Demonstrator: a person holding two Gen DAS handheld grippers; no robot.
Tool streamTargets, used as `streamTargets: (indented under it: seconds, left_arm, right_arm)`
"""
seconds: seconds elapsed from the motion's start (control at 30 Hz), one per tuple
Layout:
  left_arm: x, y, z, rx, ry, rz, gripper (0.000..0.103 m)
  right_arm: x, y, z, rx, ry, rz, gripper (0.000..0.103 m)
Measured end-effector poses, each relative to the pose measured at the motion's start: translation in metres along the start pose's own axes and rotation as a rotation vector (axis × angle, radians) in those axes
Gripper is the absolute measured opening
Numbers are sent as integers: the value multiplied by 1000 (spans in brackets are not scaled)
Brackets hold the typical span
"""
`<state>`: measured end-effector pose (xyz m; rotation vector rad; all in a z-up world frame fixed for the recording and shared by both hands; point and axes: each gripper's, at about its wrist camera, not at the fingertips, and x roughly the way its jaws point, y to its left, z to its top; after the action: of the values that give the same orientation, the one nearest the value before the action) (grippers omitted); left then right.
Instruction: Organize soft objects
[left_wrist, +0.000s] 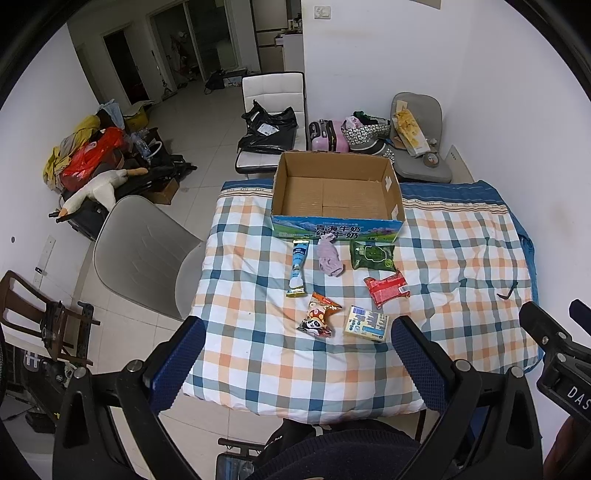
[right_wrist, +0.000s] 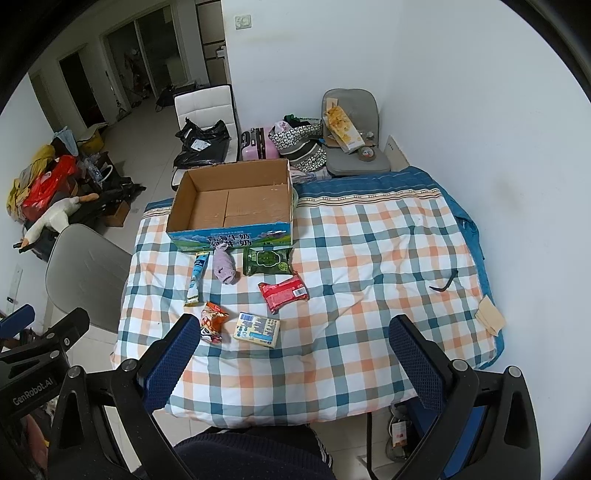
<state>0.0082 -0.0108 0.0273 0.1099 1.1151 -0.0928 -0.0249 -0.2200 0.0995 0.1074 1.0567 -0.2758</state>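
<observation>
Here, both grippers raised, left gripper (left_wrist: 297, 347), right gripper (right_wrist: 293, 343), jaws wide

Black tool (left_wrist: 297, 339), blue textured pads (left_wrist: 417, 356)

An empty cardboard box (left_wrist: 336, 192) sits at the far side of the checked quilt (left_wrist: 461, 258); six small packets and a lilac sock (left_wrist: 330, 257) lie near it, between the left gripper (left_wrist: 297, 341) and its wide-apart jaws

"青海牛奶 纯牛奶" on cardboard box (left_wrist: 334, 230), "GenRobot.AI" on left gripper (right_wrist: 31, 389), "DAS" on right gripper (left_wrist: 576, 393)
</observation>
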Motion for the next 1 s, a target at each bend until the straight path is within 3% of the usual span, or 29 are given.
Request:
streamTargets:
  seconds: [1.0]
  left_arm:
    - [-1,1,-4,-1,-7,-1,103]
  right_arm:
    - [1,-3,-4,-3,-9,-1,103]
